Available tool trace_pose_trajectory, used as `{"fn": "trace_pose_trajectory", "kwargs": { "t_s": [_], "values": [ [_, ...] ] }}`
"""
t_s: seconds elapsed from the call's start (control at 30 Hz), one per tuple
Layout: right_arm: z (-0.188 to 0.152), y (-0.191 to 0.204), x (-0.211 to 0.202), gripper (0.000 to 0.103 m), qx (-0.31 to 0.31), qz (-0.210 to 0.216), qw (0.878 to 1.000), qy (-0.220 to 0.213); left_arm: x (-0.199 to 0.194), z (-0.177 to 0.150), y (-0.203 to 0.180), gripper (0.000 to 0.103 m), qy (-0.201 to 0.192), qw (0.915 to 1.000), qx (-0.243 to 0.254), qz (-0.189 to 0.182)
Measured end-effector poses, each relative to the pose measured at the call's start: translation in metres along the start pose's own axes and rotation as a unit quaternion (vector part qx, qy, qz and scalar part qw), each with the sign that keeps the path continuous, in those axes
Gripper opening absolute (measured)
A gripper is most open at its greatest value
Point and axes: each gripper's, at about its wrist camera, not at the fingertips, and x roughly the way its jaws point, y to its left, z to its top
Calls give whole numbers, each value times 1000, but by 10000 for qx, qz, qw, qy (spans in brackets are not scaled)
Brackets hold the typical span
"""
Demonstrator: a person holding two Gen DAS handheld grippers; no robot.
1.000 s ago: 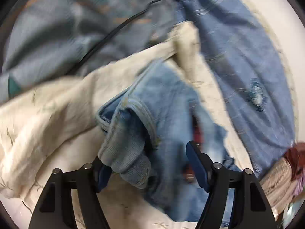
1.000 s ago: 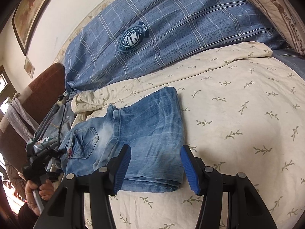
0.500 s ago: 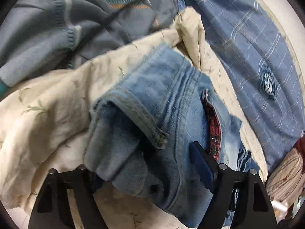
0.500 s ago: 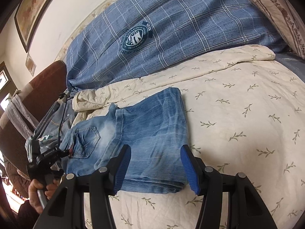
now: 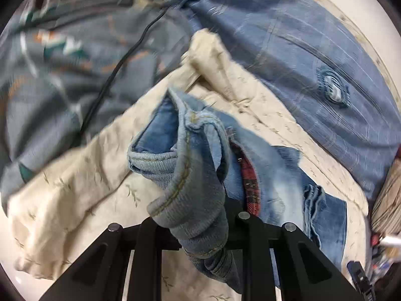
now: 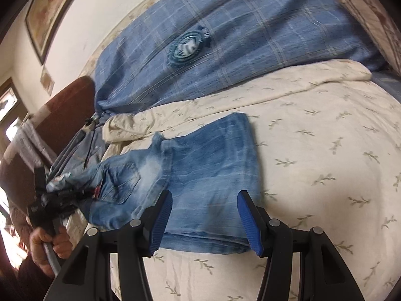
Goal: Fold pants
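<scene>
Left wrist view: left gripper [image 5: 200, 228] is clamped on the jeans' waistband [image 5: 185, 195], lifted for folding over; right gripper [image 6: 205, 215] hovers apart above the folded legs [image 6: 210, 165], ready to pin.

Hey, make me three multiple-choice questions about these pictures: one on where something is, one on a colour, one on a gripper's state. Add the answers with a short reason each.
1. Where do the jeans lie?
A. On the cream bedspread
B. On a wooden floor
C. Inside a drawer

2. What colour are the pads of the right gripper?
A. Red
B. Blue
C. Yellow

3. What is the left gripper doing?
A. Standing wide open over a bare bedspread
B. Holding a cable
C. Clamped on the jeans' waistband

Answers:
1. A: the right wrist view shows the folded denim resting on the leaf-print bedspread, in front of the blue plaid pillow.
2. B: both pads show bright blue against the black fingers.
3. C: the left wrist view shows the ribbed waistband bunched between the closed fingers, raised off the bedspread.
</scene>
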Motion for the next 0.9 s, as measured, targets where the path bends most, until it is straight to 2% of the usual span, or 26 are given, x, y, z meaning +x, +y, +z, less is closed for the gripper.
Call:
{"fn": "trace_pose_trajectory", "kwargs": {
  "t_s": [0.1, 0.17, 0.2, 0.27, 0.3, 0.37, 0.53, 0.63, 0.73, 0.8, 0.9],
  "values": [
    [-3, 18, 3, 49, -398, -32, 9992, -87, -21, 1, -20, 21, -243, 9989, 391, -111],
    [-6, 25, 12, 46, -523, 21, 9986, 35, -28, 1, -32, 20, -340, 9973, 642, -135],
    [-8, 26, 21, 46, -536, -2, 9983, 210, -32, 0, -39, 20, -392, 9963, 756, -141],
    [-17, 21, 51, 44, -542, -373, 9935, 932, -40, -4, -52, 20, -508, 9932, 1035, -133],
    [-18, 23, 51, 40, -608, -471, 9934, 846, -44, -7, -60, 19, -558, 9913, 1187, -124],
    [-13, 23, 44, 39, -549, -331, 9949, 785, -50, -14, -74, 19, -620, 9874, 1449, -140],
    [2, -20, 14, 39, 506, -137, 9977, 439, -65, -32, -128, 19, -843, 9702, 2258, -262],
    [8, -49, -7, 40, 1051, -246, 9941, 141, -66, -47, -161, 19, -822, 9583, 2709, -385],
    [11, -73, -27, 40, 1521, -233, 9880, -135, -56, -74, -207, 18, -699, 9404, 3288, -524],
    [13, -86, -37, 40, 1724, -259, 9843, -268, -42, -90, -230, 20, -500, 9323, 3540, -553],
    [12, -107, -48, 40, 2094, -218, 9767, -409, -19, -104, -253, 22, 129, 9349, 3498, -584]
  ]
}}
